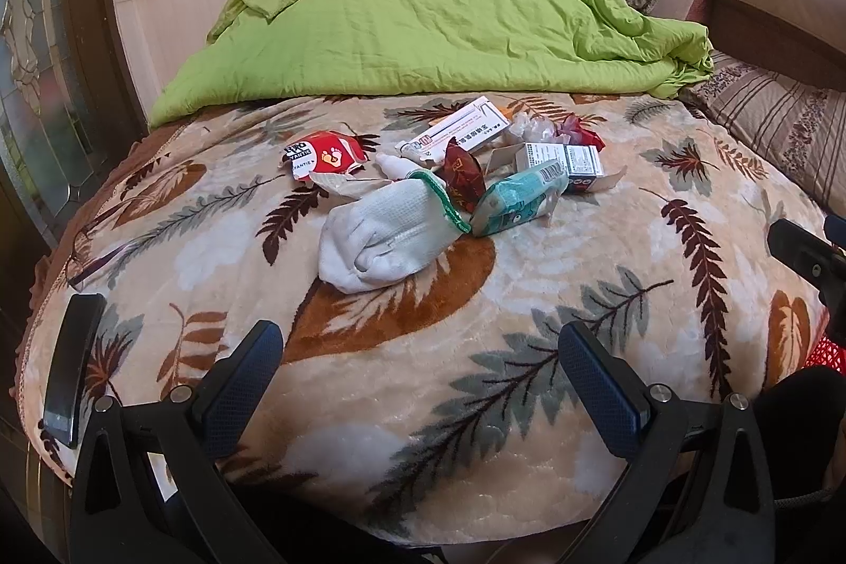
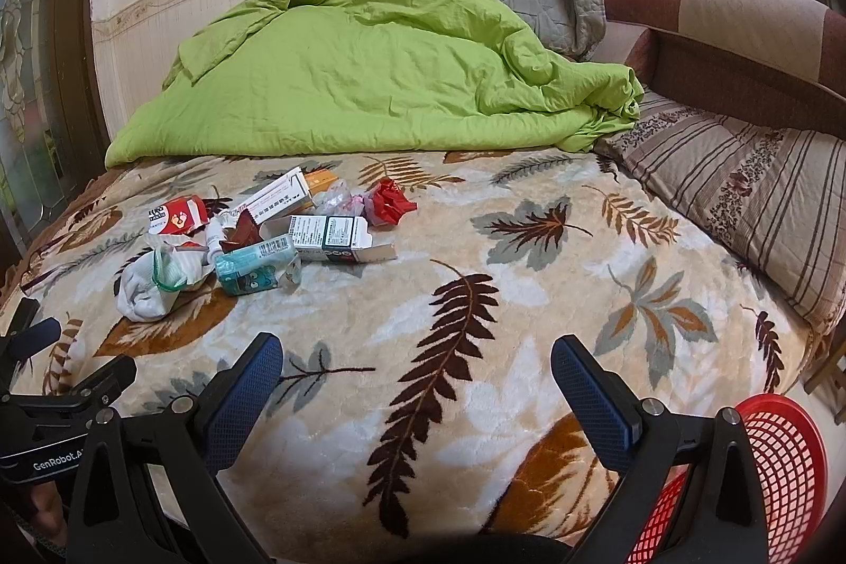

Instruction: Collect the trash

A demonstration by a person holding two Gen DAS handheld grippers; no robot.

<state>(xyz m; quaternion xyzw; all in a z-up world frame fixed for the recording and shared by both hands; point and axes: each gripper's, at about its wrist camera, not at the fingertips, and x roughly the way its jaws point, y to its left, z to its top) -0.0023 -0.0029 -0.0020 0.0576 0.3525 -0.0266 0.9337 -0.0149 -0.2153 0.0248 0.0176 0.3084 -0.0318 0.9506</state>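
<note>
On the bed's leaf-print blanket [image 1: 433, 384], both tools hover low and apart from the litter. At nine o'clock a dark phone [image 1: 71, 363] lies by the edge. Left tool [image 1: 420, 376] spread wide, nothing held. Ahead at twelve o'clock sits the trash heap: red foot-print wrapper [image 1: 325, 154], white sock [image 1: 386, 236], teal tissue pack [image 1: 515, 204], a long white carton [image 1: 465, 125], open medicine box [image 1: 566, 159], crumpled red wrapper [image 2: 391, 202]. Right tool [image 2: 417, 384] equally wide, empty, the heap at its ten o'clock. Red mesh basket [image 2: 782, 453] sits at four o'clock beside the bed edge.
</note>
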